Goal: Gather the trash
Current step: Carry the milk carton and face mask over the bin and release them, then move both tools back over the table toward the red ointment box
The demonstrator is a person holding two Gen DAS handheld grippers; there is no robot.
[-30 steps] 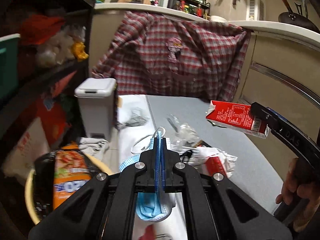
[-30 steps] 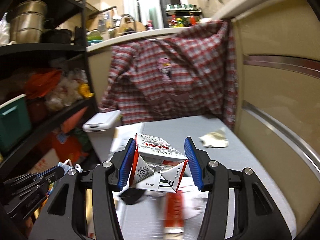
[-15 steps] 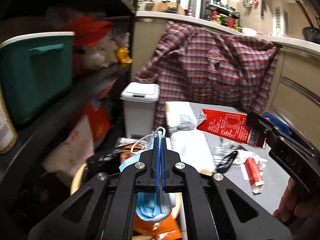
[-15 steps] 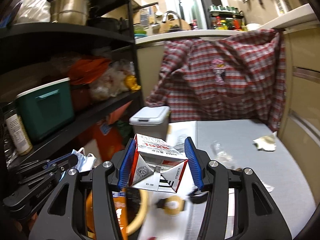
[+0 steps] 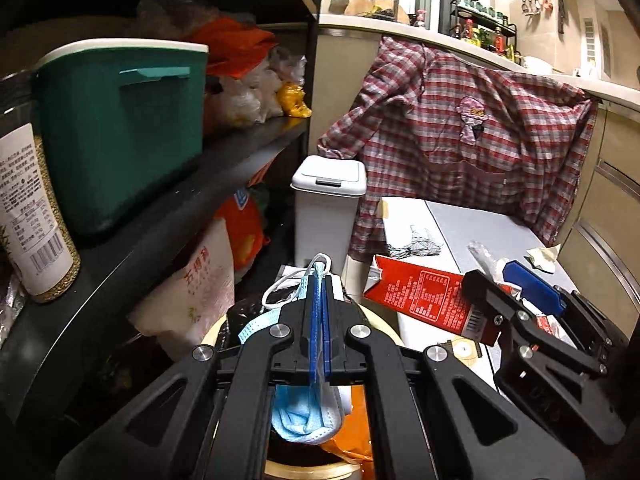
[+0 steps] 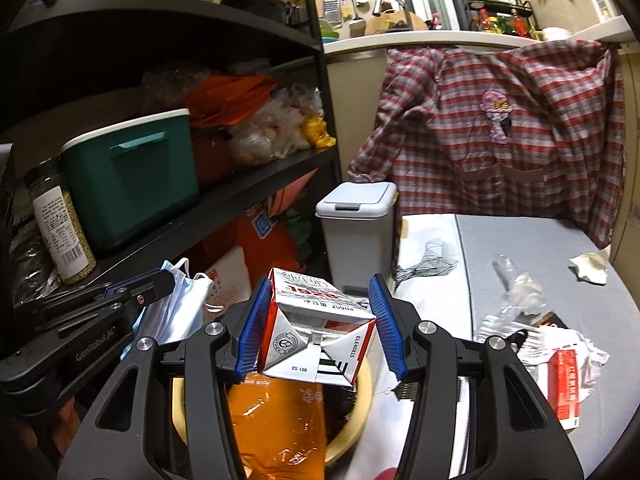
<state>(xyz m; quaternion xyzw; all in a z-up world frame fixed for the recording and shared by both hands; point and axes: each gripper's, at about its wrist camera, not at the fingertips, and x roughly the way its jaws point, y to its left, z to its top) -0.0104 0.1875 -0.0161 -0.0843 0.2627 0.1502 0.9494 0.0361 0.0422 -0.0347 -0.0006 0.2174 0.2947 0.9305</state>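
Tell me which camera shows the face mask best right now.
The right wrist view: the face mask hangs side-on from the shut left gripper, its ear loops visible. The left wrist view shows the mask edge-on, mostly hidden between the fingers, bunched below.

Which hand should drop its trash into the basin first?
Left, probably. The left gripper, shut on the face mask, hangs above the yellow basin; the right gripper's milk carton sits nearer its rim.
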